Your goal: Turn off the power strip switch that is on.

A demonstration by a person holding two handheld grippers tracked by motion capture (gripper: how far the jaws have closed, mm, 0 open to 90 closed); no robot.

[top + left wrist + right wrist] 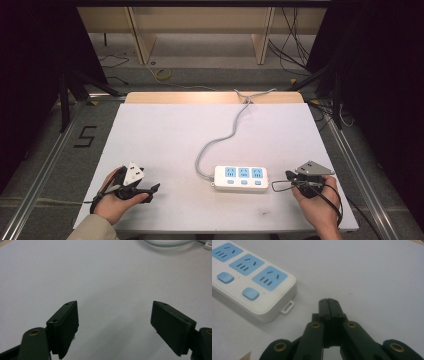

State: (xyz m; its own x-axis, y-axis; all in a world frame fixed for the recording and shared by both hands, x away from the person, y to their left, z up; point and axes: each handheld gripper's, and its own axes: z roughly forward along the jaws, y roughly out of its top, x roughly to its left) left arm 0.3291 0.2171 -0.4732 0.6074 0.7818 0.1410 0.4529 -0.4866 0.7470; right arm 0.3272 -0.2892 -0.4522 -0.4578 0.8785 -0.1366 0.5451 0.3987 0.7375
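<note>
A white power strip with three blue sockets and three blue switches lies on the white table, its grey cable snaking to the far edge. In the right gripper view the power strip lies just left of my right gripper, whose jaws are pressed together with nothing between them. From above, the right gripper sits just right of the strip's end. My left gripper rests at the front left, well apart from the strip. In its own view the left gripper stands open over bare table.
The white table is bordered by aluminium rails. Wooden shelving legs and loose cables stand on the floor beyond its far edge. A bend of the grey cable and a corner of the strip show at the top of the left gripper view.
</note>
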